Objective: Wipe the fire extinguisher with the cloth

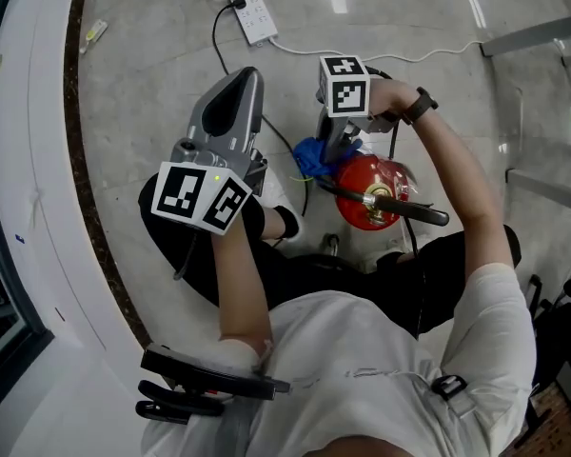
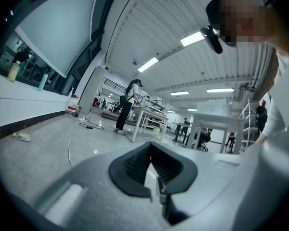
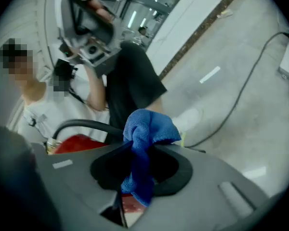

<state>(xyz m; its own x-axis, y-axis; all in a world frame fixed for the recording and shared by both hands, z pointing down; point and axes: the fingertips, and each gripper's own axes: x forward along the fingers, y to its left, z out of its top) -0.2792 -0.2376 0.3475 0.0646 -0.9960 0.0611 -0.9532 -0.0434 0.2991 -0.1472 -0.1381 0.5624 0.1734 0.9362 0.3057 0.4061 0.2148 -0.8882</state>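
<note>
Head view, centre frame: clamping a crumpled blue cloth (image 1: pixel 311 157) in the right gripper (image 1: pixel 331 150), just left of a red cylindrical fire extinguisher (image 1: pixel 364 193), apparently upright, long axis toward the camera; left gripper (image 1: pixel 247 76) farther off. Left gripper view: clenched on nothing, facing the hall. Right gripper view: fire extinguisher at lower left, just below the cloth-filled jaws

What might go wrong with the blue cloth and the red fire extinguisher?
1. The right tool pinches only a fold of the cloth, so it might slip out while rubbing.
2. The left tool is up in the air, shut and empty, so it isn't steadying the extinguisher. A hard push might tip it.
3. The loose cloth might catch on the black handle.
</note>
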